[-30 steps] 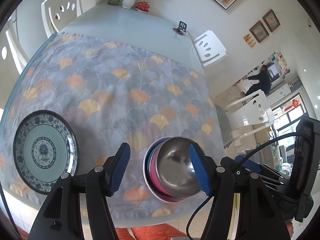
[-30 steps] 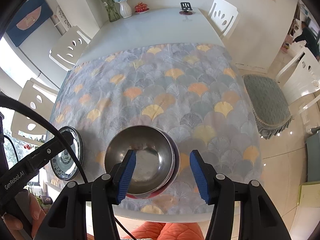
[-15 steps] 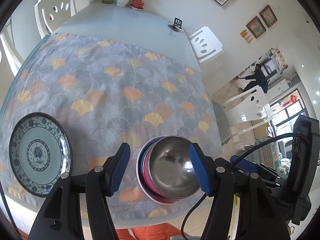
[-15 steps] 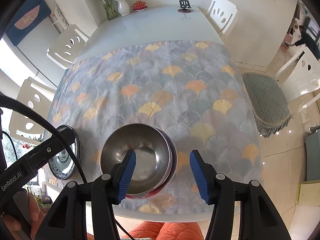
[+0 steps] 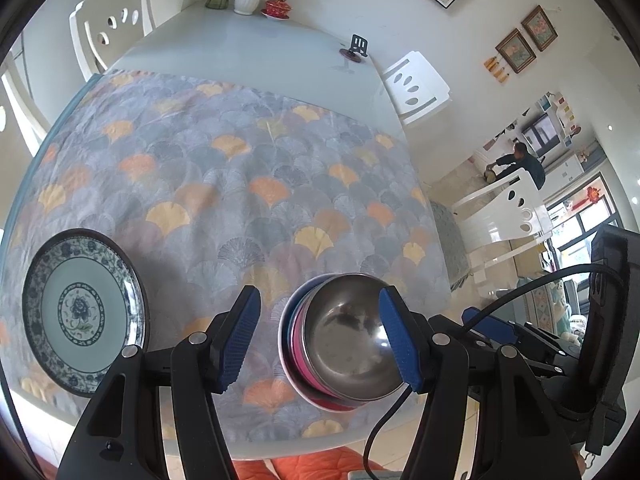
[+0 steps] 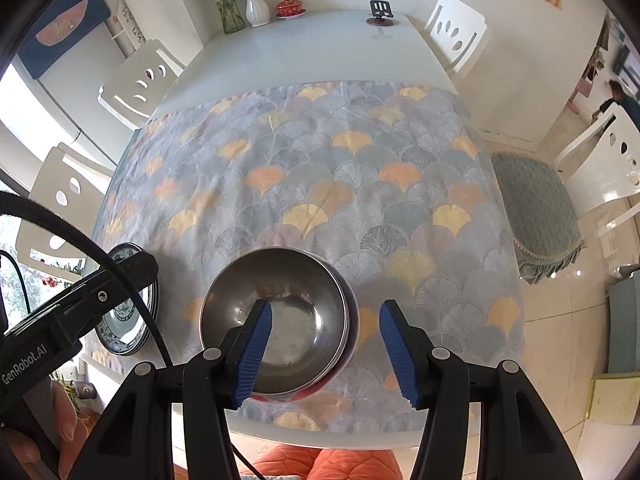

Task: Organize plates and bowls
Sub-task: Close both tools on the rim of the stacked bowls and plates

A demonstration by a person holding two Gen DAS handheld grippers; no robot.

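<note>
With both the left gripper and right gripper spread and empty, the steel bowl stack's three o'clock rim should be straddled squarely before closing.

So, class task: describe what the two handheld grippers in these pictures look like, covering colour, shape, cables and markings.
Both the left gripper and right gripper have black angular arms with silver pivot screws, ending in two blue ribbed pads. A black cable loops beside the left one. In the right wrist view, the left unit's black body carries white "GenRobot.AI" lettering, and thick black cables arc over it.
</note>
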